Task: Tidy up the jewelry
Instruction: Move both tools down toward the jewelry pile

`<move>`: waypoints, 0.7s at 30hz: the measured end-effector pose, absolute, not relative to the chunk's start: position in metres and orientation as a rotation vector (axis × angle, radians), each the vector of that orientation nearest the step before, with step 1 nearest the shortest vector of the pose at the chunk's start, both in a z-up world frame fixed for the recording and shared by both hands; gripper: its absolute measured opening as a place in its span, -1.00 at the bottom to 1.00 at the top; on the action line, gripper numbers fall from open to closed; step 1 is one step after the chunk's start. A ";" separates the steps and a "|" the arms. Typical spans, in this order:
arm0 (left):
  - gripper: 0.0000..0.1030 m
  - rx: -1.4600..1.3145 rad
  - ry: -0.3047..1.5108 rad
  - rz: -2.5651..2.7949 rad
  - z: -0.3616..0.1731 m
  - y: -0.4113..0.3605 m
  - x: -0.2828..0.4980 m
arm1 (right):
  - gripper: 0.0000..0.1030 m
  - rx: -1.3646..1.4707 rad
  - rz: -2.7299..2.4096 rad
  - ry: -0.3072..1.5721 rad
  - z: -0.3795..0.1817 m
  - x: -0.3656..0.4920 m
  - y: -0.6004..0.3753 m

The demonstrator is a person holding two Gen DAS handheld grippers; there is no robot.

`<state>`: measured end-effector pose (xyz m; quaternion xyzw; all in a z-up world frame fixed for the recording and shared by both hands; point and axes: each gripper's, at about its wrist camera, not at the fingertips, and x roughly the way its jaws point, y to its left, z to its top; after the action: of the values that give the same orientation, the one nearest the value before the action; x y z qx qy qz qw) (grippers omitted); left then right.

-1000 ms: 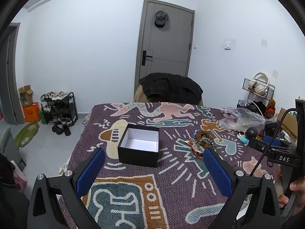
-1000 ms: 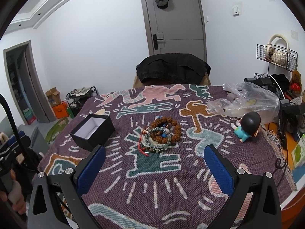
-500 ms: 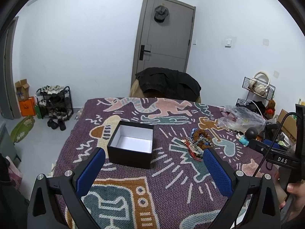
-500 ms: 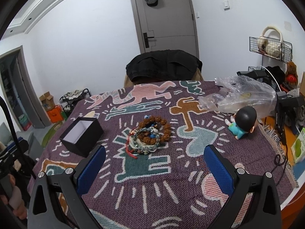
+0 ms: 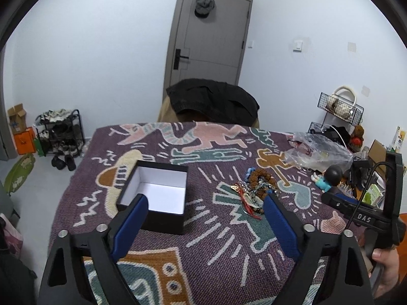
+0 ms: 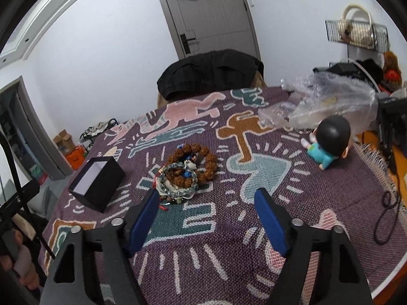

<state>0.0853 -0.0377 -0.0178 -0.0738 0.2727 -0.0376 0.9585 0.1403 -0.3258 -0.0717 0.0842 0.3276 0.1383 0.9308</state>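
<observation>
A: From the left wrist camera, what shows?

B: The left claw point(image 5: 203, 216) is spread wide, grasping nothing, above the counter's purple woven cloth with cartoon figures point(image 5: 216, 249). Its left blue pad point(image 5: 129, 226) overlaps the near corner of the open black cardboard box with a white lining point(image 5: 157, 195). The heap of beaded bracelets and chains point(image 5: 254, 193) lies just right of the box, apart from it.

A: And the right wrist camera?

B: The right claw point(image 6: 206, 211) is also released and empty. The jewelry heap point(image 6: 188, 172) sits just beyond its left pad point(image 6: 142, 218). The black box point(image 6: 98, 183) is farther left. A small dark-haired doll in teal point(image 6: 328, 142) sits to the right, near a crumpled clear plastic bag point(image 6: 323, 101).
</observation>
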 end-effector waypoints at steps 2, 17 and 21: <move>0.64 -0.158 0.577 -0.099 -0.021 -0.041 0.095 | 0.36 0.187 0.288 0.686 -0.078 0.146 -0.328; -0.08 -0.205 0.768 -0.219 -0.050 -0.081 0.170 | -0.02 0.347 0.378 0.811 -0.112 0.192 -0.338; -0.11 -0.231 0.823 -0.233 -0.063 -0.090 0.190 | -0.03 0.383 0.411 0.832 -0.117 0.200 -0.336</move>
<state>0.1901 -0.0903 -0.0631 -0.1117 0.3981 -0.1127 0.9035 0.1999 -0.3355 -0.1171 0.1834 0.3989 0.1971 0.8766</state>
